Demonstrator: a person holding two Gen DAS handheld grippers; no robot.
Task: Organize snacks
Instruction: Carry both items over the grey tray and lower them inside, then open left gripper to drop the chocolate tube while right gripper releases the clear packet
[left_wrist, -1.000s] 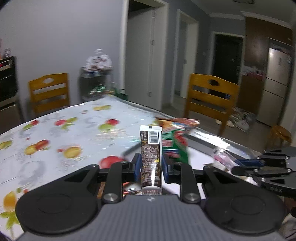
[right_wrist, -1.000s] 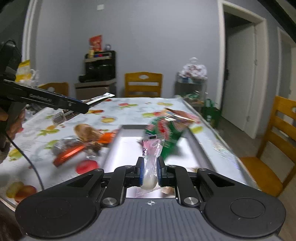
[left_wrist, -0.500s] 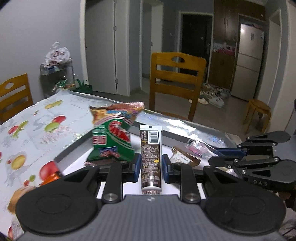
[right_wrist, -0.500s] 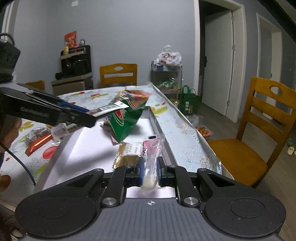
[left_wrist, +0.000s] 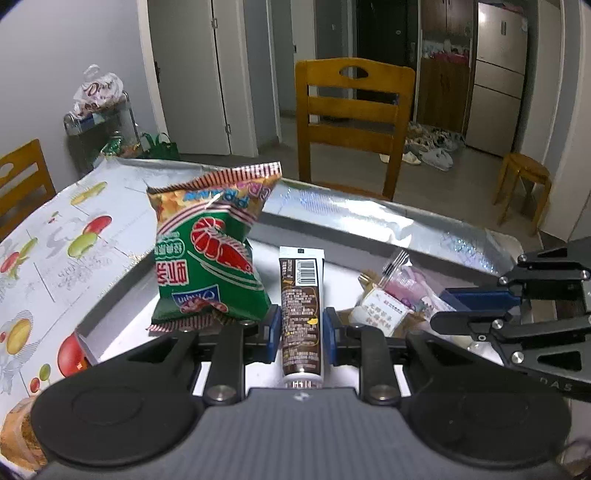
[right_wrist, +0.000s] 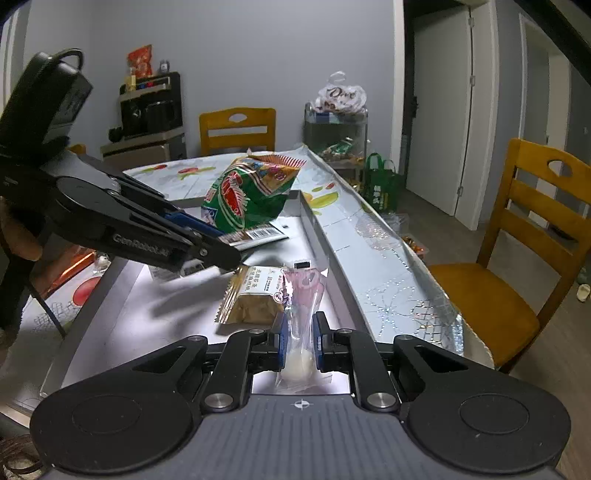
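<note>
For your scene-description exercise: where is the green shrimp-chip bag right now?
The green shrimp-chip bag stands in the grey tray, left of the brown tube in the left wrist view; in the right wrist view it sits beyond the biscuit packet.

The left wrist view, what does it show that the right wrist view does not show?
Only the left wrist view shows the fridge and the round wooden stool. Only the right wrist view shows the black appliance on a cabinet against the wall. Both show the green chip bag in the grey tray, the brown tube in the left gripper, and the pink packet in the right gripper.
</note>
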